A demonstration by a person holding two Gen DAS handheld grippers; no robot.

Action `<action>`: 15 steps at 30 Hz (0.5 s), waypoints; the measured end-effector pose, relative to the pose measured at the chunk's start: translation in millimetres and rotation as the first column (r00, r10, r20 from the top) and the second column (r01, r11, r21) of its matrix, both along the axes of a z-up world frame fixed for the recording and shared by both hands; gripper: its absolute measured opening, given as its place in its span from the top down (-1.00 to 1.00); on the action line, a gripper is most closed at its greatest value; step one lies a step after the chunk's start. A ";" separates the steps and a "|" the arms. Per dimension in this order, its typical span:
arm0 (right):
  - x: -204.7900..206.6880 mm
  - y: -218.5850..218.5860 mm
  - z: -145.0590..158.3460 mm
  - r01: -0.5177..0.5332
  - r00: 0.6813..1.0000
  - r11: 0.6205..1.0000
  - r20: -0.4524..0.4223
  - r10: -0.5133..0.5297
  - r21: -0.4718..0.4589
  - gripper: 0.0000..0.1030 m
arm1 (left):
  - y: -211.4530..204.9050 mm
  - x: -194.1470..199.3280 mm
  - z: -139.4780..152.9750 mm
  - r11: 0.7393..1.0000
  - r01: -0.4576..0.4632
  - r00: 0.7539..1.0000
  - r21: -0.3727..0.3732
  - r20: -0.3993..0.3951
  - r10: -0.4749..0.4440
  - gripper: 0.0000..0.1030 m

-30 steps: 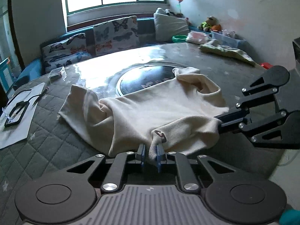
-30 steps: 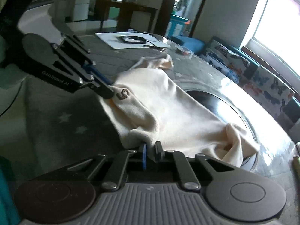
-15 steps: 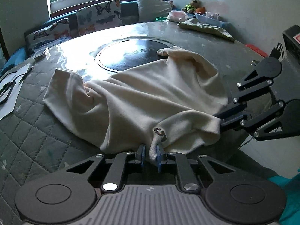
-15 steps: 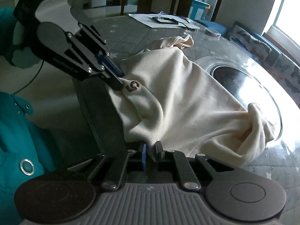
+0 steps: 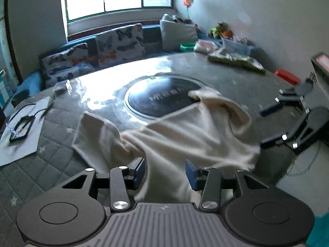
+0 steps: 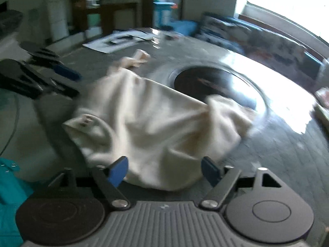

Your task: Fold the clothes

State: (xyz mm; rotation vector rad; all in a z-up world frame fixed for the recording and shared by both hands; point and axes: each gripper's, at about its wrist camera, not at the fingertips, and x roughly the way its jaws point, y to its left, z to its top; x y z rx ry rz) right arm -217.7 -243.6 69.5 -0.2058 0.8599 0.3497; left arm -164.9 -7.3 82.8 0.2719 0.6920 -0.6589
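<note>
A cream garment [image 5: 185, 135] lies crumpled on the round grey quilted table [image 5: 41, 175], one end reaching the dark round centre plate [image 5: 162, 98]. My left gripper [image 5: 165, 171] is open, its blue pads either side of the garment's near edge. My right gripper [image 6: 164, 169] is open over the garment's [image 6: 148, 121] other near edge, which hangs at the table rim. In the left wrist view the right gripper [image 5: 269, 123] shows open at the right. In the right wrist view the left gripper [image 6: 67, 82] shows open at the left.
A white paper sheet with a black frame [image 5: 20, 129] lies at the table's left. A green-yellow cloth [image 5: 236, 60] lies at the far right. Butterfly cushions [image 5: 119, 45] line a bench under the window. A red box [image 5: 286, 77] sits beyond the table.
Both grippers have opened and let go of the garment's near edge. The cloth has dropped onto the table and over its rim. Both views are blurred by motion.
</note>
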 end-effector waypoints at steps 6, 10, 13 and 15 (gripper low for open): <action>5.3 -29.5 -17.1 0.155 0.986 0.987 -0.059 -0.157 -0.031 -0.90 | -12.0 14.6 1.2 0.998 -0.021 1.000 -0.053 0.021 0.022 -0.37; 8.9 -44.8 -31.3 0.222 0.967 0.975 -0.120 -0.223 -0.017 -1.00 | -22.8 22.3 -2.6 0.997 -0.020 1.000 -0.072 0.018 0.022 -0.54; 12.3 -50.2 -43.6 0.268 0.949 0.963 -0.167 -0.266 -0.014 -1.00 | -27.2 26.7 -6.3 0.997 -0.027 1.000 -0.078 0.010 0.028 -0.68; 10.5 -52.4 -45.9 0.279 0.946 0.960 -0.168 -0.276 -0.006 -1.00 | -27.6 28.2 -8.4 0.996 -0.031 1.000 -0.084 0.004 0.031 -0.75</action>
